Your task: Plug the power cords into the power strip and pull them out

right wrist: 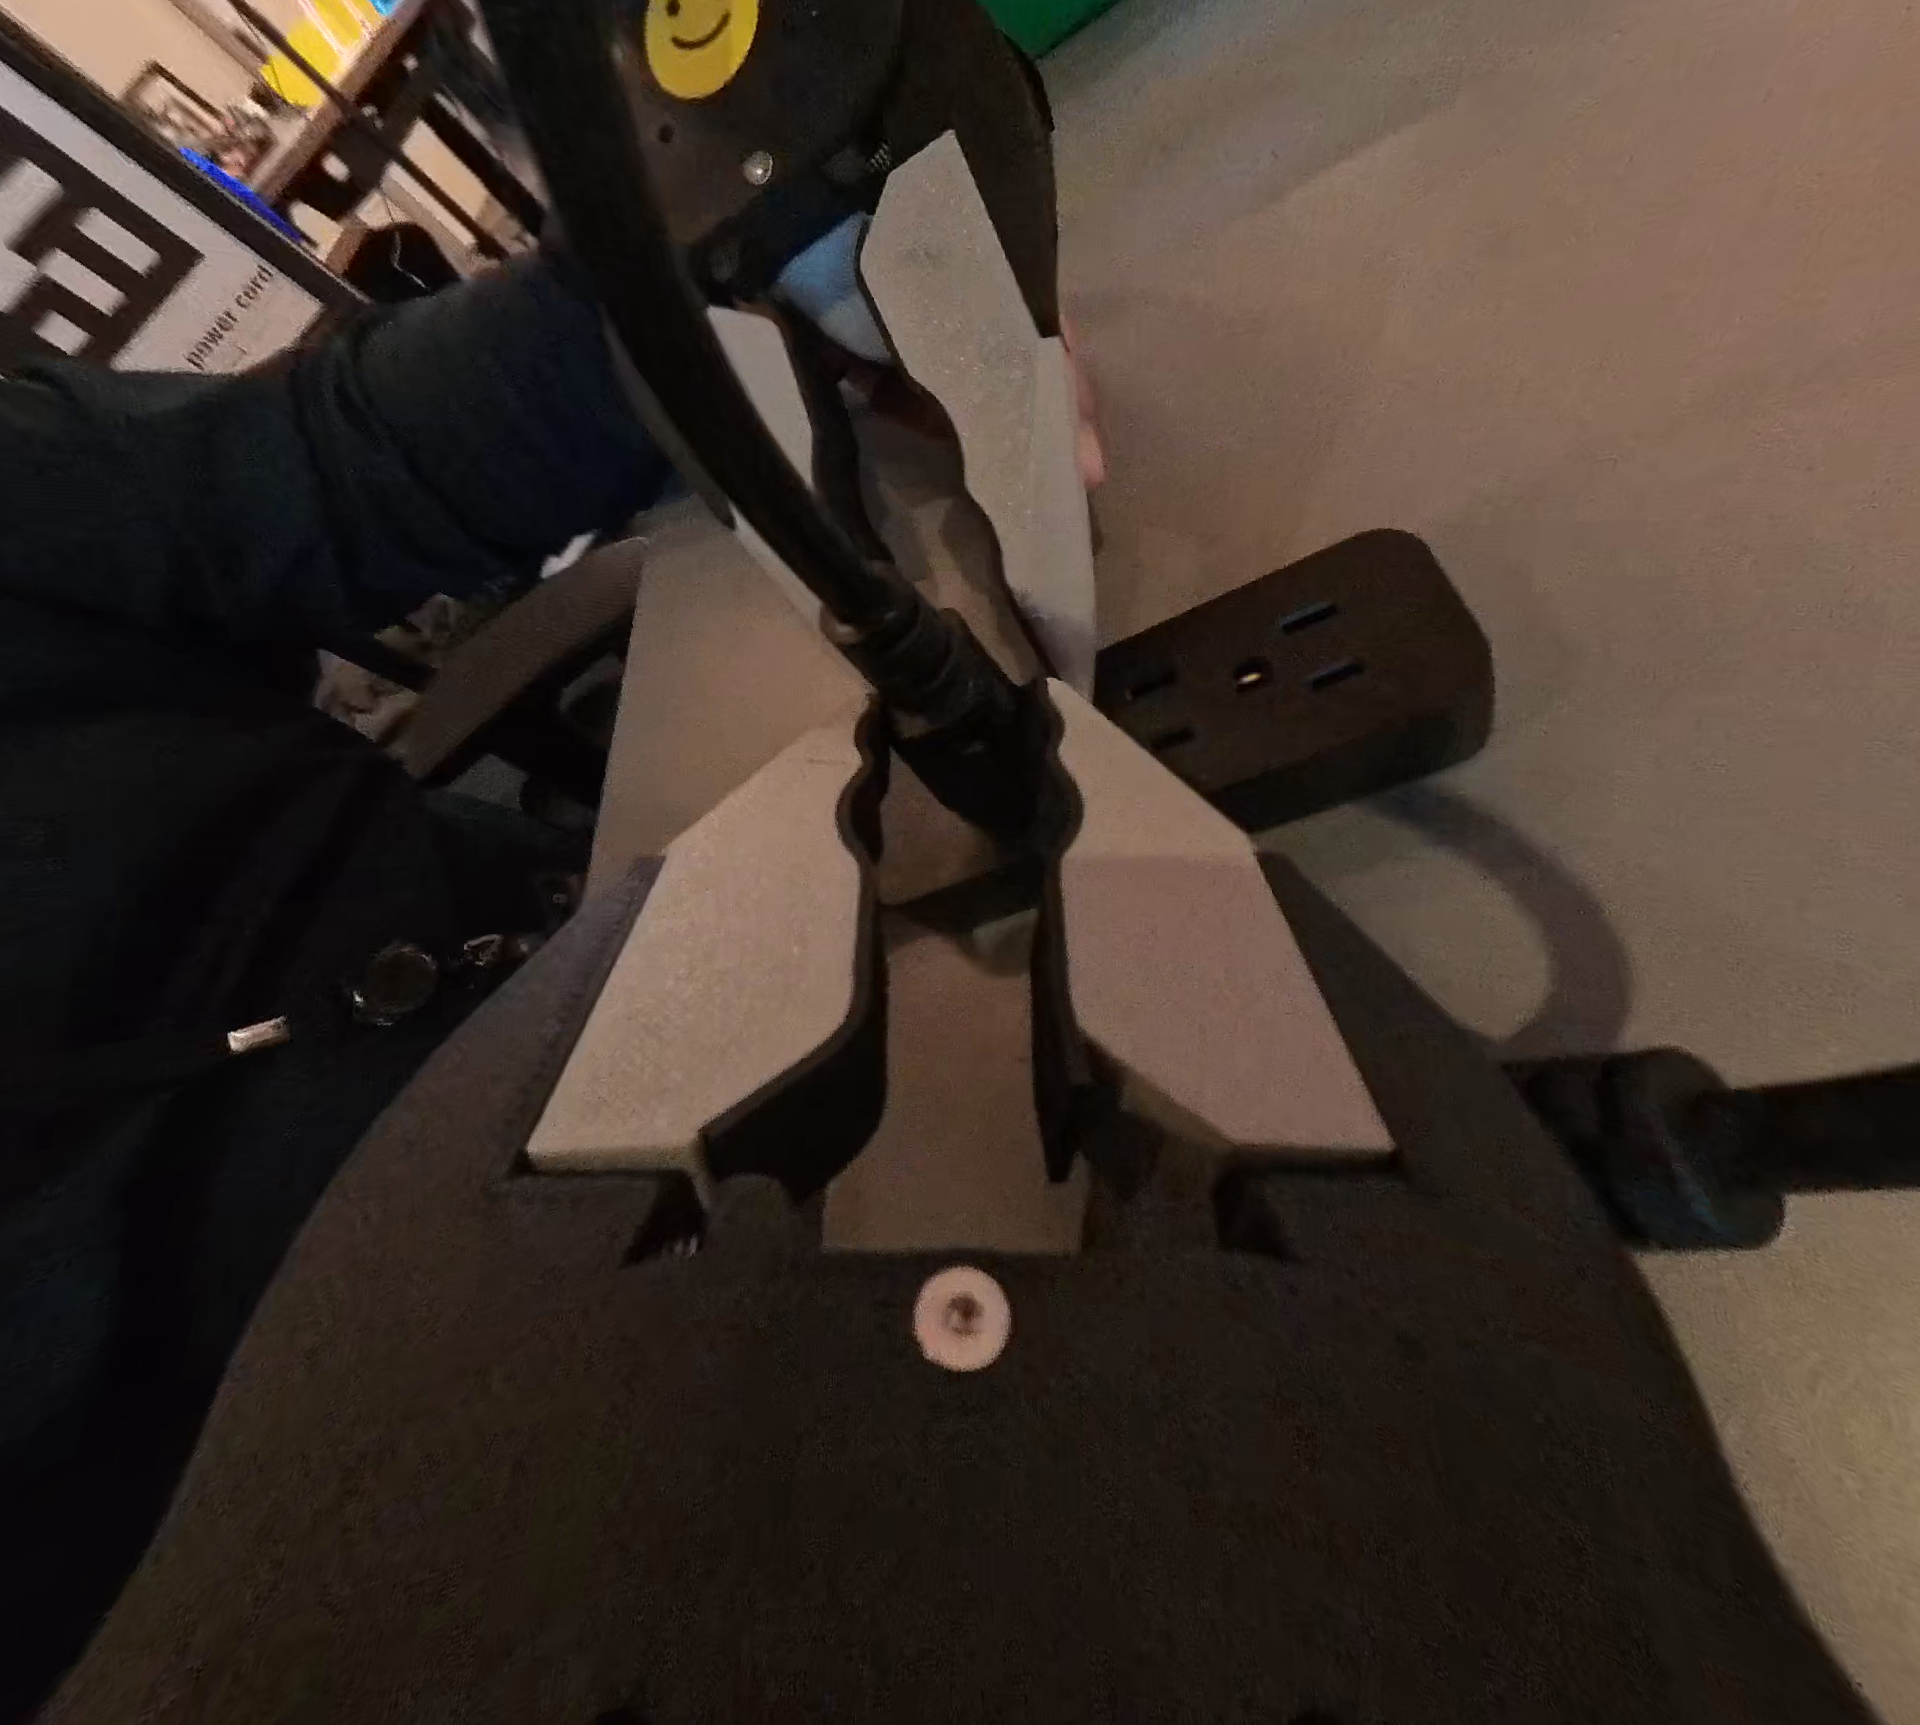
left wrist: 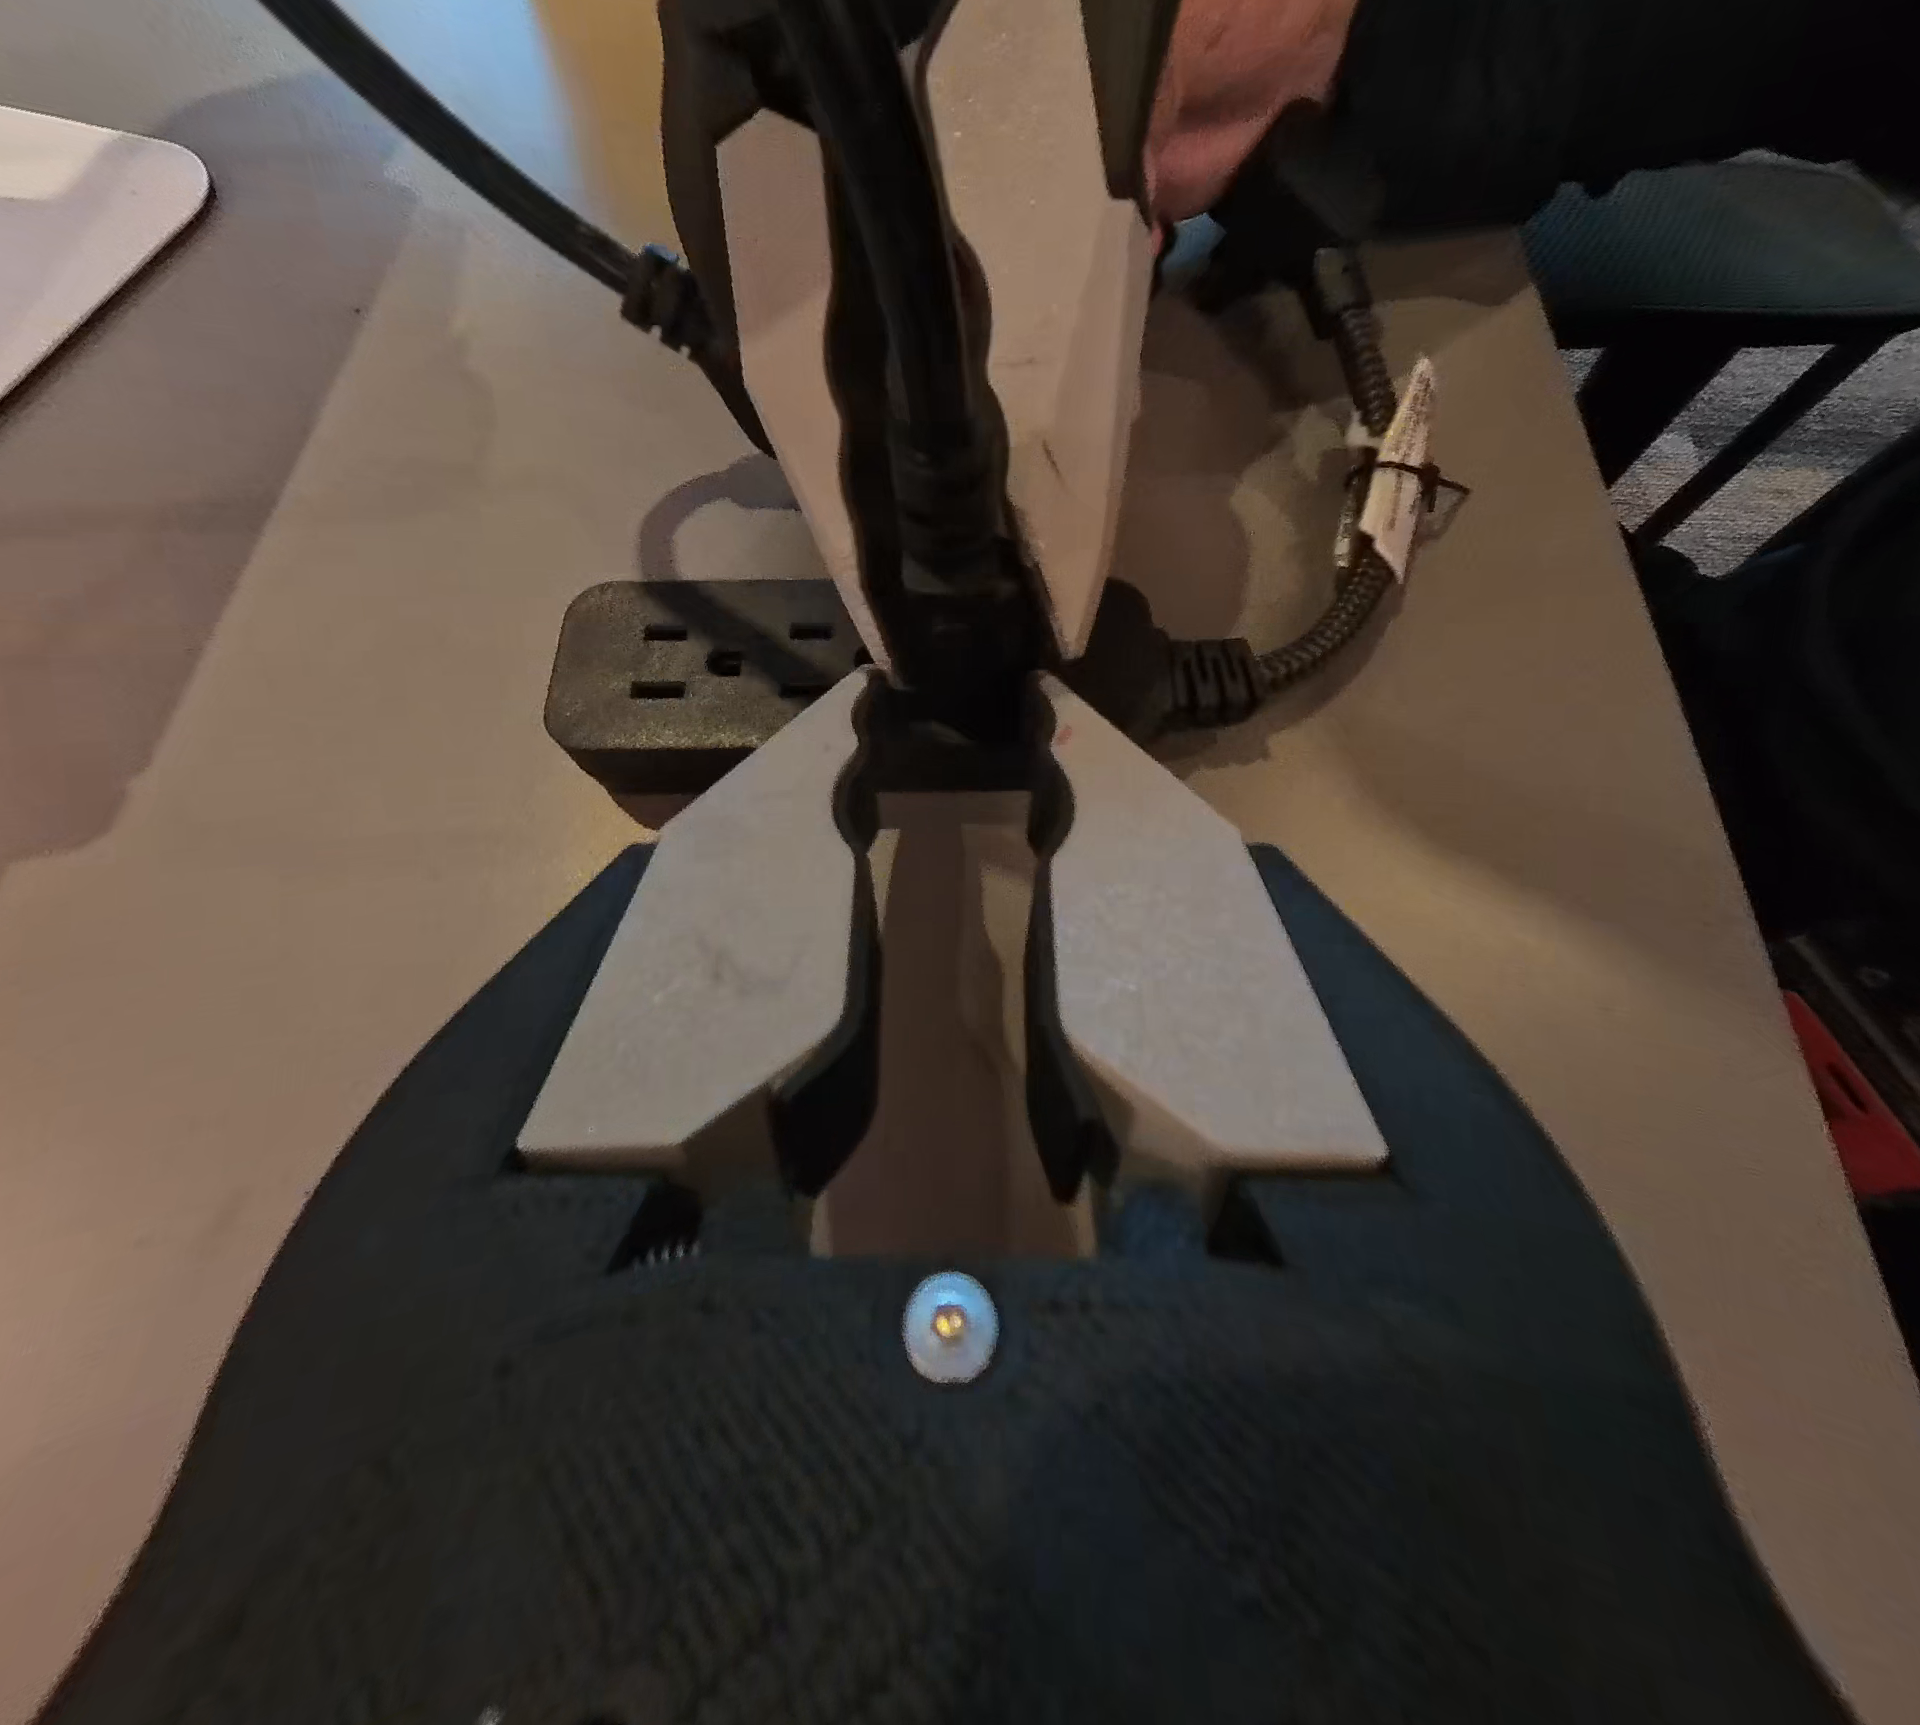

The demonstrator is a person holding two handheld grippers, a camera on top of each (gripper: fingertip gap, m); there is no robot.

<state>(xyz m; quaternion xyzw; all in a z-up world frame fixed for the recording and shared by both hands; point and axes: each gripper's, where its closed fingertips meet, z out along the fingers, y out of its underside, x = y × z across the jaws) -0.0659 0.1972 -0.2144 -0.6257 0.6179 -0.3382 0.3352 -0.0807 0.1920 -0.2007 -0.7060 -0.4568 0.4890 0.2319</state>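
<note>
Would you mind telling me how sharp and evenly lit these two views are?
Left wrist view: mostly sharp, power strip clear with soft shadows on the table, edges bowed by the wide lens. Right wrist view: dimmer and softer, background blurred.

Matt black plastic power strip (left wrist: 717,678) w/ braided cloth-look cable (left wrist: 1340,605); table (left wrist: 312,740) smooth matt beige.

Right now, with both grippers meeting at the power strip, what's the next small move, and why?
Probably push the plug squarely down into the power strip with the right gripper. Its jaws are shut on the plug, which looks tilted at the strip's end; whether it is seated is hidden. The left gripper appears to clamp the strip, steadying it.
</note>
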